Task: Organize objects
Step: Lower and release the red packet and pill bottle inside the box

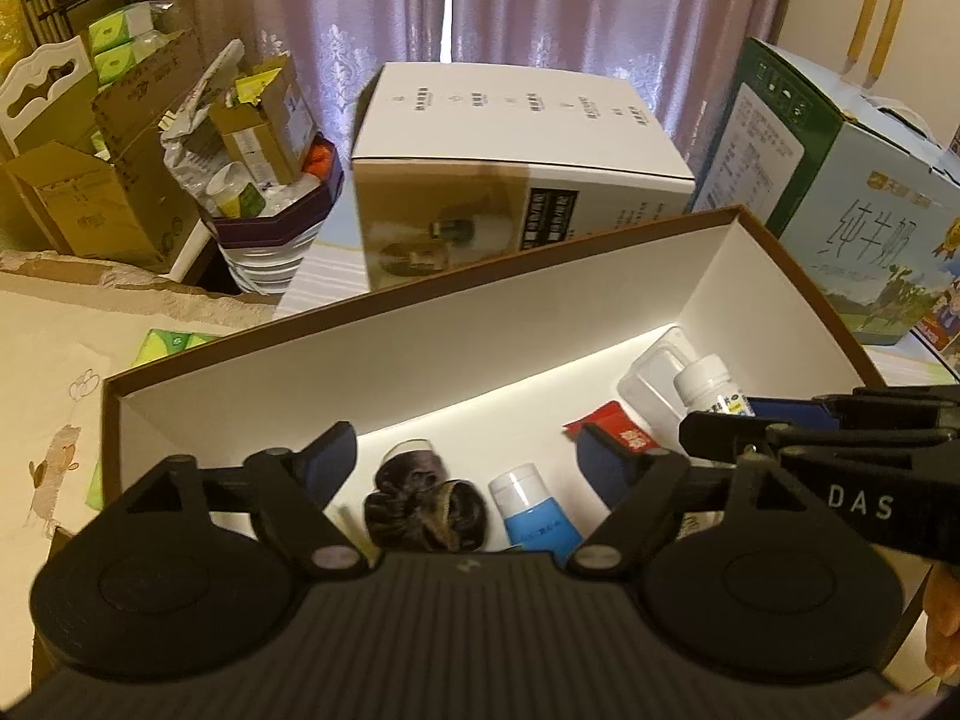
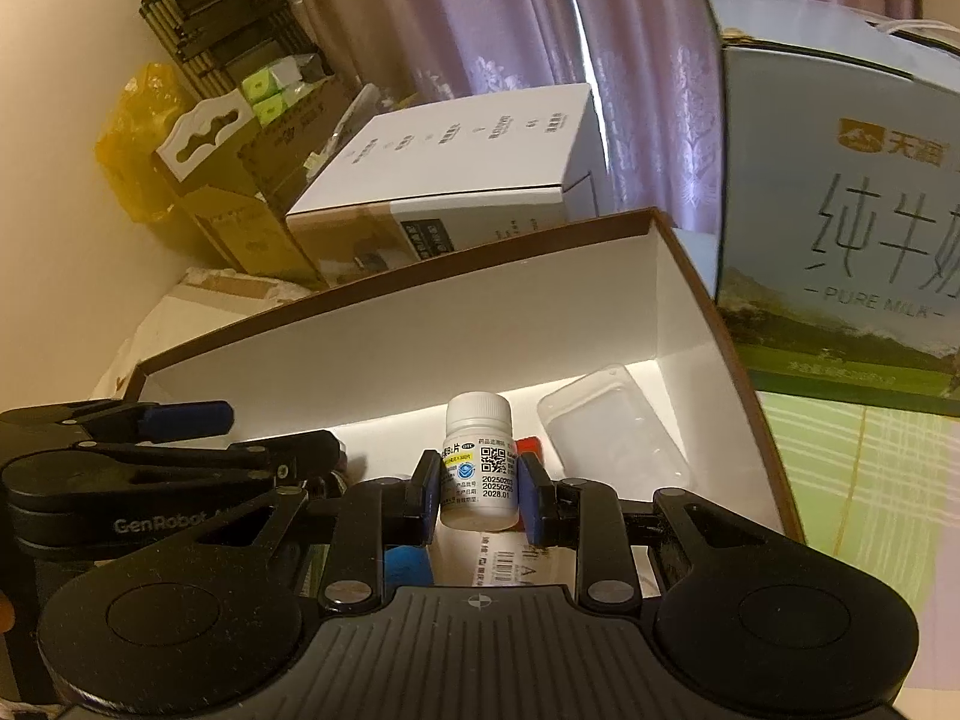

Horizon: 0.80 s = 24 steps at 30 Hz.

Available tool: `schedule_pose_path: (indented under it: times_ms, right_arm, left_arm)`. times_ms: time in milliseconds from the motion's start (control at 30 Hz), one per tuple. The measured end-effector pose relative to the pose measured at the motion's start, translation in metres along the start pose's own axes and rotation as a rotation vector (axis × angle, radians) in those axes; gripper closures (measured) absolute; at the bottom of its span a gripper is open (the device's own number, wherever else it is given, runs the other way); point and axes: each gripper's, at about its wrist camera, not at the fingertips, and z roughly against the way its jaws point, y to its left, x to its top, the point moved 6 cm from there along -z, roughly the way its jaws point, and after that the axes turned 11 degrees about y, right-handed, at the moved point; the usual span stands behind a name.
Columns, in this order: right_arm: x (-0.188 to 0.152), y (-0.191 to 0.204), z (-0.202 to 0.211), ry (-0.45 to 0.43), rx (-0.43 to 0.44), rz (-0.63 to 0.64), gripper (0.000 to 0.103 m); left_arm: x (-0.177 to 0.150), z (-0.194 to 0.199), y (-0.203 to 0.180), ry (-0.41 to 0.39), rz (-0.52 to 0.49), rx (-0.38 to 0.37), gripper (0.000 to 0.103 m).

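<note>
A brown box with white inside [image 1: 420,354] [image 2: 420,324] holds several items. My right gripper [image 2: 478,489] is shut on a small white pill bottle [image 2: 479,462] and holds it upright inside the box; the bottle also shows in the left wrist view [image 1: 708,387]. My left gripper [image 1: 465,462] is open and empty over the box, above a dark hair scrunchie [image 1: 420,504] and a blue and white tube [image 1: 534,510]. A red packet [image 1: 621,429] and a clear plastic tray [image 2: 612,426] [image 1: 651,381] lie in the box's right end.
A white carton [image 1: 516,180] [image 2: 456,192] stands behind the box. A milk carton [image 1: 840,204] [image 2: 840,210] stands at the right. Cardboard boxes [image 1: 90,180] and a full bin [image 1: 264,204] crowd the back left. Curtains hang behind.
</note>
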Motion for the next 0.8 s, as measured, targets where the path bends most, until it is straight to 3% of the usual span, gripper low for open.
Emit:
schedule_pose_path:
  times_ms: [467, 567, 800]
  right_arm:
    - [0.013, 0.011, -0.007, -0.030, 0.043, -0.026, 0.076]
    - [0.012, 0.010, -0.001, -0.036, 0.054, -0.036, 0.070]
    - [-0.007, 0.007, 0.018, -0.026, 0.044, -0.037, 0.040]
  left_arm:
    - [-0.006, 0.004, 0.022, 0.012, 0.036, 0.065, 0.007]
    - [-0.010, 0.007, 0.023, 0.011, 0.035, 0.068, 0.004]
    - [-0.019, 0.023, 0.024, -0.007, 0.030, 0.074, 0.003]
